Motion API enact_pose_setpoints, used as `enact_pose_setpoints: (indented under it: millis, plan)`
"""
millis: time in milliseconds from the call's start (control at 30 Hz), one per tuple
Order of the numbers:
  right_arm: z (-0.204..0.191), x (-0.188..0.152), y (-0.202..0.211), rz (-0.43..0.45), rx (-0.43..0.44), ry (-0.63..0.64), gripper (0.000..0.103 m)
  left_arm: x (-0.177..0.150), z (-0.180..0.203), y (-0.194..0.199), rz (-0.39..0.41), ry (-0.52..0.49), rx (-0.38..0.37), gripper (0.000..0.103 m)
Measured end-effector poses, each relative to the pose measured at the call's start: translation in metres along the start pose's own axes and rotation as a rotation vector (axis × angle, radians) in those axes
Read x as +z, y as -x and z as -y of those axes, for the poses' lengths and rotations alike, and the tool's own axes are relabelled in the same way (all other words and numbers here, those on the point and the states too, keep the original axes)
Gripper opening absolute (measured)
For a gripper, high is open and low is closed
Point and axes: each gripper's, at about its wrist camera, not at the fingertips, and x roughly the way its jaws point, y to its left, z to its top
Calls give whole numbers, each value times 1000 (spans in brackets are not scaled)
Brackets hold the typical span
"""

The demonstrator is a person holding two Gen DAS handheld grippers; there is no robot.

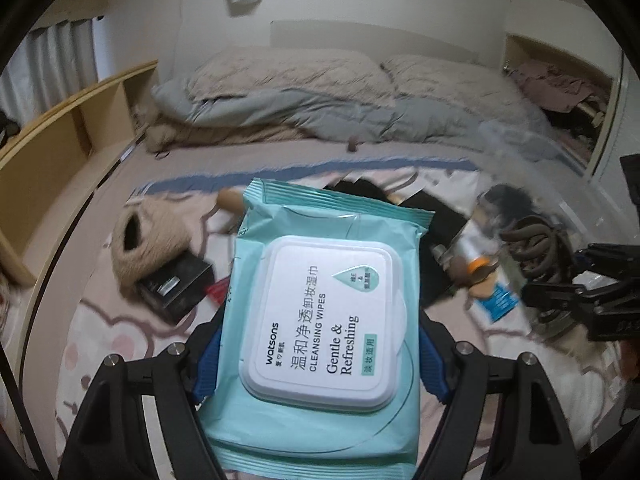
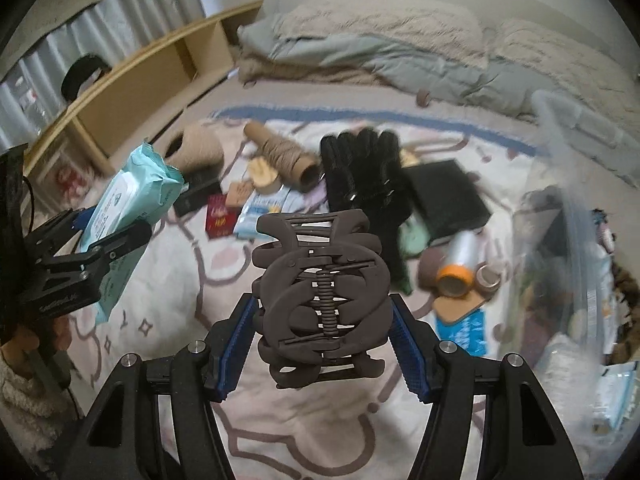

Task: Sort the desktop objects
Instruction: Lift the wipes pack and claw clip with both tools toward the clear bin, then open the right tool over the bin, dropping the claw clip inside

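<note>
A: Left gripper [image 1: 320, 344] status?
B: Jaws clamp the pale teal wet-wipes pack [image 1: 320, 320], raised above the patterned bedspread [image 2: 160, 320].
A: Right gripper [image 2: 324, 320]?
B: Jaws grasp the dark brown plastic hair claw [image 2: 322, 300], likewise raised.

Bedroom: pale wall [image 1: 160, 20]; bed [image 1: 304, 152] with rumpled beige-and-grey duvet [image 1: 320, 96] at its far end; patterned pink-and-white blanket [image 2: 320, 420] in the foreground; low wooden shelf [image 1: 60, 128] along the left; grey curtain [image 2: 80, 24] behind it; soft, even light.
</note>
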Motion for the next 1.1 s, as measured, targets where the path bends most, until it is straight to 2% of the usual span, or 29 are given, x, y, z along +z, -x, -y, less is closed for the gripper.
enact_pose_setpoints:
  millis: [167,367,567,667,833,900,1100]
  plan:
    - [20,15,37,100,-31,-63,65,28,29,13,42,-53,-29,79]
    - [58,24,82,220,-110,-136,65,58,70,29,87,-113,-74,79]
    - [109,23,100,220,-201,-185,65,80,104,37,112,-167,-101,79]
    - [139,32,102,179,-261,-205,65,93,119,38,128,-183,-122,79]
    - [189,55,95,80,-426,-193,65,106,145,32,148,-211,-177,79]
    - [208,63,87,47,-464,-199,65,108,155,26,147,-221,-199,79]
    - [258,89,50,-76,-486,-242,65,104,175,9,147,-239,-241,79]
